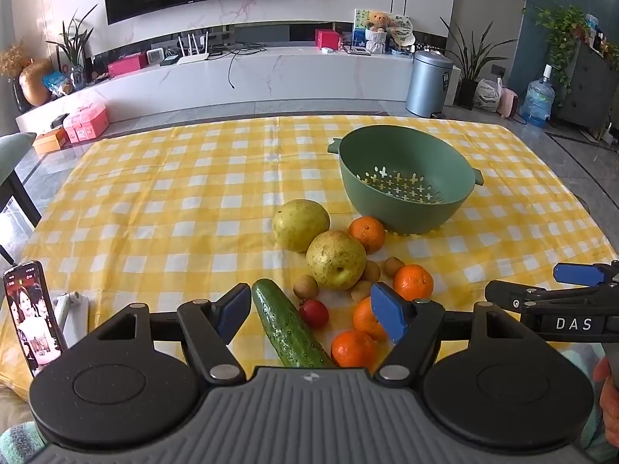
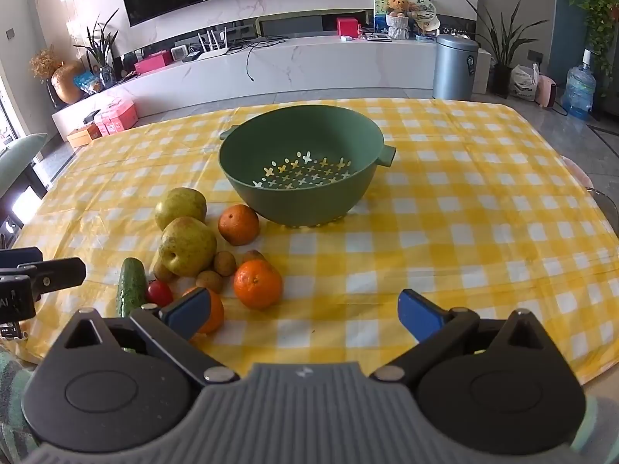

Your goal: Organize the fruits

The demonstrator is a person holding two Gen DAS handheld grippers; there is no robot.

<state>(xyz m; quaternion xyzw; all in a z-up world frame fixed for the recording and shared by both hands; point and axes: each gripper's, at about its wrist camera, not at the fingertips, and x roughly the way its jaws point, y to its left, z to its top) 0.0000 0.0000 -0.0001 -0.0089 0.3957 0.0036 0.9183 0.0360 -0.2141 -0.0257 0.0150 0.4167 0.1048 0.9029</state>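
Note:
An empty green colander [image 1: 406, 208] [image 2: 309, 205] stands on the yellow checked cloth. In front of it lie two yellow-green pears [image 1: 336, 259] [image 2: 187, 245], several oranges [image 1: 413, 281] [image 2: 258, 284], several small brown longans [image 1: 305, 286], a cherry tomato [image 1: 314, 313] [image 2: 159, 292] and a cucumber [image 1: 288, 324] [image 2: 131, 286]. My left gripper [image 1: 309, 313] hovers open above the near end of the pile, holding nothing. To the right of the fruit, my right gripper [image 2: 305, 315] is wide open over bare cloth, and its left finger hides part of one orange [image 2: 214, 315].
A phone on a stand [image 1: 33, 321] sits at the table's near left corner. A person's hand [image 1: 609, 398] shows at the right edge. Bare checked cloth [image 2: 464, 232] lies right of the colander. A TV wall, bin and plants stand beyond the table.

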